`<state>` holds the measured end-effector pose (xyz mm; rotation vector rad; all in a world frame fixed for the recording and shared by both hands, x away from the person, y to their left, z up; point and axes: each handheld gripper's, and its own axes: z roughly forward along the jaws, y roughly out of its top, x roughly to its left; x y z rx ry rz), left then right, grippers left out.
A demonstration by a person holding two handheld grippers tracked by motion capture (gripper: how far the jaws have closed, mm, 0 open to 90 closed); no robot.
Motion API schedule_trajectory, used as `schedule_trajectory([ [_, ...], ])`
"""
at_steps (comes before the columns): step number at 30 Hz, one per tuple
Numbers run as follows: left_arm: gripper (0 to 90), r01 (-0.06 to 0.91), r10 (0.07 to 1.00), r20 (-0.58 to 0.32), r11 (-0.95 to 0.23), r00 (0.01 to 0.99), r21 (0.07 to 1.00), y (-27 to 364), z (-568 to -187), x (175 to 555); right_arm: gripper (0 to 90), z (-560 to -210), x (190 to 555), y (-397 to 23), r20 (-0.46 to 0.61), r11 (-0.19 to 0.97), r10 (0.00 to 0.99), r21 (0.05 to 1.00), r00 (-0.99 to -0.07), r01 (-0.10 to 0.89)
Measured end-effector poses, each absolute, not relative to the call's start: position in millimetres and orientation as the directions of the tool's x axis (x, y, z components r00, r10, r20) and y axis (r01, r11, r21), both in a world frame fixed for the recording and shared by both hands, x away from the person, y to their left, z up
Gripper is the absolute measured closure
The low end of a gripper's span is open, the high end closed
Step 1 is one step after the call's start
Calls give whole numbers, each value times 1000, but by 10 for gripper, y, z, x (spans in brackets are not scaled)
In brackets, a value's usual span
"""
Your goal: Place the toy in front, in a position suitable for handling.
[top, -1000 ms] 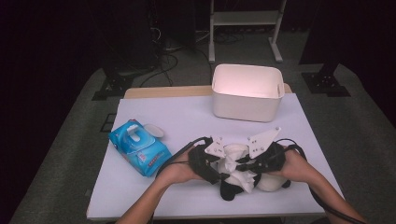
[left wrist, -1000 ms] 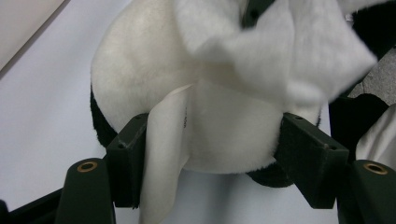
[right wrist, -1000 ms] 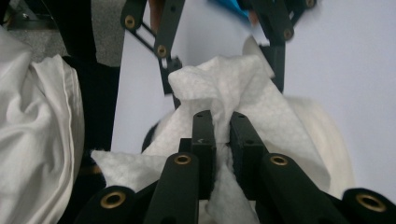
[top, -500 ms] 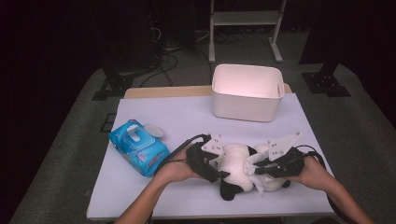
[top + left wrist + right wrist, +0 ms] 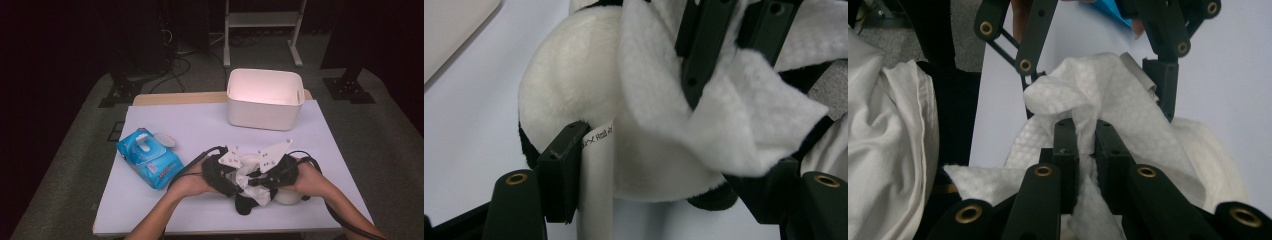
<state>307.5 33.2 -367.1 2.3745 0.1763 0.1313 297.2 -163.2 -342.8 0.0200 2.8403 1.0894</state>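
A white and black plush toy (image 5: 248,196) lies near the table's front edge. My left gripper (image 5: 226,176) is shut on its white body (image 5: 574,95), with one pad (image 5: 560,172) pressing beside the sewn-in label (image 5: 596,165). My right gripper (image 5: 1084,137) is shut on a crumpled white wipe (image 5: 1108,90). It holds the wipe (image 5: 744,110) against the toy right beside the left gripper's jaws. In the high view the right gripper (image 5: 274,175) sits close against the left one over the toy.
A blue pack of wet wipes (image 5: 149,159) with its lid flipped open lies at the left of the white table (image 5: 200,125). A white plastic bin (image 5: 265,99) stands at the back. White cloth (image 5: 888,135) hangs at the left of the right gripper view.
The right gripper with the wipe swung out to the right, then came back left onto the toy. The left gripper kept still on the toy.
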Motion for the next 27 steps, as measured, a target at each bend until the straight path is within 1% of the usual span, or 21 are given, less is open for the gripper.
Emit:
schedule_trajectory([
  [3,297,84,166,50,-711,985,698,341,-3697,3060,812,-3412,3011,-1651,-80,742,52,671,-995,-15],
  [7,297,80,162,55,-717,985,692,325,-3689,3055,811,-3392,3035,-1775,-85,738,88,675,-993,7],
  [12,296,81,161,54,-725,985,684,319,-3678,3061,809,-3389,3128,-2011,-76,737,156,672,-985,65],
  [17,287,92,167,45,-727,985,681,322,-3659,3075,808,-3475,3236,-2247,-23,722,222,676,-975,148],
  [20,269,105,168,26,-725,985,680,327,-3629,3084,808,-3527,3225,-2299,-3,713,223,683,-975,161],
  [24,259,110,174,23,-713,984,692,339,-3531,3078,810,-3544,3167,-2252,-9,723,205,675,-979,146],
  [27,259,106,183,37,-712,982,694,339,-3454,3086,811,-3545,3113,-2208,-17,733,194,667,-981,133],
])
